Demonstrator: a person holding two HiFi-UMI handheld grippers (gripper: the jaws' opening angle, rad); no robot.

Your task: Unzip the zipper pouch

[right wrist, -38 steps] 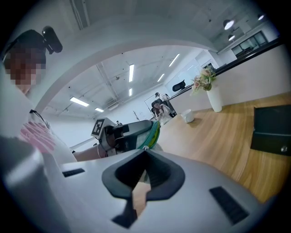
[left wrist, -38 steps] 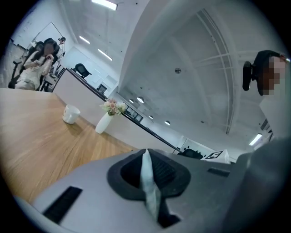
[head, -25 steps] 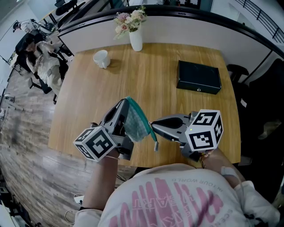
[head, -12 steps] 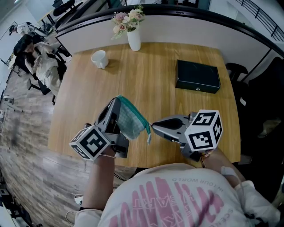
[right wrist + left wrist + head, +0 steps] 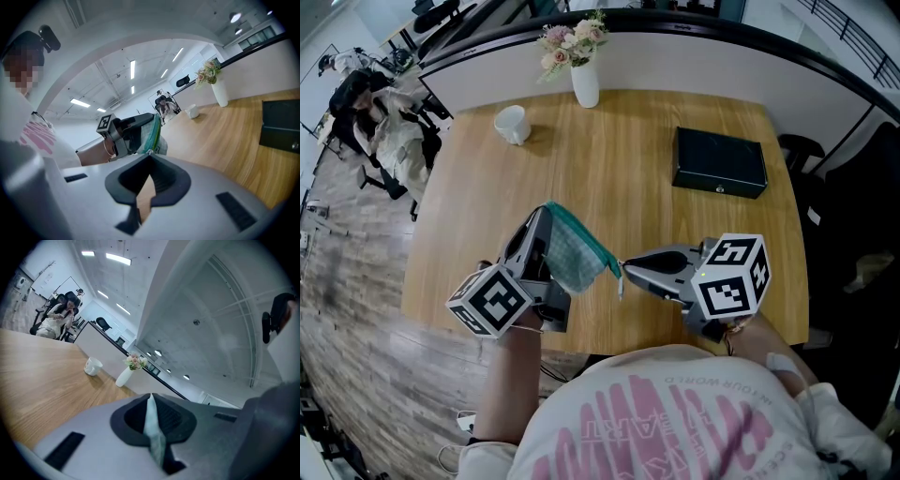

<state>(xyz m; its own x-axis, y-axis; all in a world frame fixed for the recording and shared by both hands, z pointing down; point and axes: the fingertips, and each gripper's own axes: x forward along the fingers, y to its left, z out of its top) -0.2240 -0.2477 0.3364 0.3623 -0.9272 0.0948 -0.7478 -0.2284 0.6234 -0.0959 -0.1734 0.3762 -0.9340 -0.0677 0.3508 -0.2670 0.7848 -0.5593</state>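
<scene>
Head view: beyond the pouch, wooden table bears mug, vase, box.

The light wooden desk bears a white ceramic mug and a white flower vase near its far edge. A flat black box lies apart, rightward.

Bright ceiling strip lights, soft shadows, gripper views fisheye — dark vignetted corners

There are two grippers (left gripper, right gripper), one pouch, one mug, one vase, one box.
</scene>
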